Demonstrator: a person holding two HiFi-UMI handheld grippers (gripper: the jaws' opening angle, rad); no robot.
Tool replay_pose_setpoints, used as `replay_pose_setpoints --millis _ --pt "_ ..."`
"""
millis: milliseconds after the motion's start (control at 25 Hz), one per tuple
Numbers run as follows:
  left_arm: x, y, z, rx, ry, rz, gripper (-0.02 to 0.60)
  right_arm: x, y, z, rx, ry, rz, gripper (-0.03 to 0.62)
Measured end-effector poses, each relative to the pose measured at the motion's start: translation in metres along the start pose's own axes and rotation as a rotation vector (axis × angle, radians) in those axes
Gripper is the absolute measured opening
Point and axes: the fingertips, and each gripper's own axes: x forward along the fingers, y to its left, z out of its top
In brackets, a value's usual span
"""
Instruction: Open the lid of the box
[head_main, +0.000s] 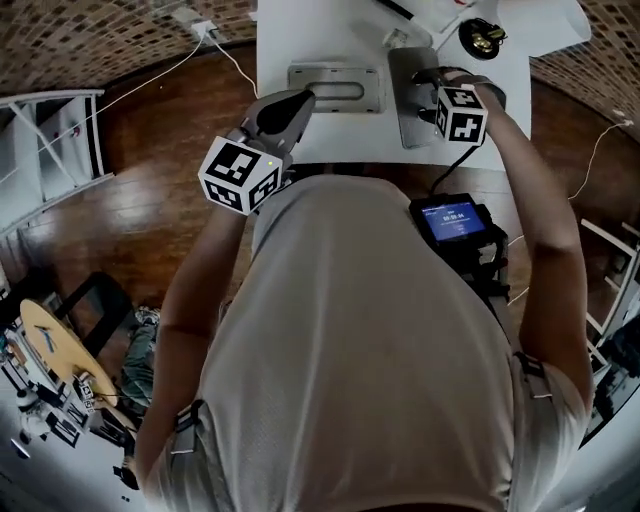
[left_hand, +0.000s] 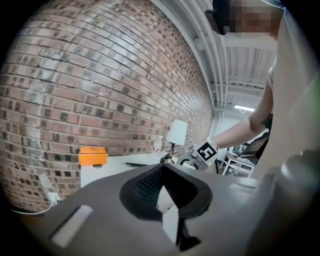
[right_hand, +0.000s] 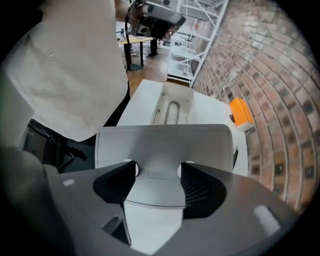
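On the white table (head_main: 290, 40) lies the grey box base (head_main: 337, 88), a shallow tray with a slot in it; it also shows in the right gripper view (right_hand: 172, 110). Its grey lid (head_main: 408, 120) is off the base and to its right. My right gripper (head_main: 427, 82) is shut on that lid. In the right gripper view the lid (right_hand: 165, 145) fills the space ahead, and both pads (right_hand: 192, 187) press on its narrowed, notched end. My left gripper (head_main: 298, 100) hangs in the air at the table's near edge, left of the base, shut and holding nothing (left_hand: 162, 172).
An orange box (right_hand: 241, 112) stands against the brick wall at the table's far side. A lamp (left_hand: 176, 133) stands near the table's right corner. A cable (head_main: 225, 50) runs over the wooden floor at the left. Metal shelving (head_main: 50, 140) stands further left.
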Motion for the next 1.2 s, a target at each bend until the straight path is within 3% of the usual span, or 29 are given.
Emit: replay_pose_setpoints --millis 160,240,640,920,1040,1200 --pt "0.022 -0.015 0.004 0.024 0.025 -0.047 0.002 0.027 0.027 -0.046 0.2 0.046 0.084 0.287" --pt "0.026 -0.018 0.004 0.031 0.036 -0.052 0.002 0.044 0.035 -0.059 0.252 0.07 0.108 0.287" --pt "0.008 -0.005 -0.001 0.031 0.071 0.021 0.002 0.092 0.057 -0.082 0.229 0.165 0.21 0.289" --pt "0.007 -0.005 0.004 0.04 0.068 0.025 0.002 0.099 0.057 -0.087 0.213 0.192 0.189 0.291" --pt "0.006 -0.005 0.005 0.041 0.068 0.018 0.002 0.097 0.058 -0.082 0.25 0.175 0.181 0.327" --pt "0.01 -0.005 0.004 0.046 0.064 0.008 0.002 0.084 0.045 -0.081 0.281 0.139 0.108 0.331"
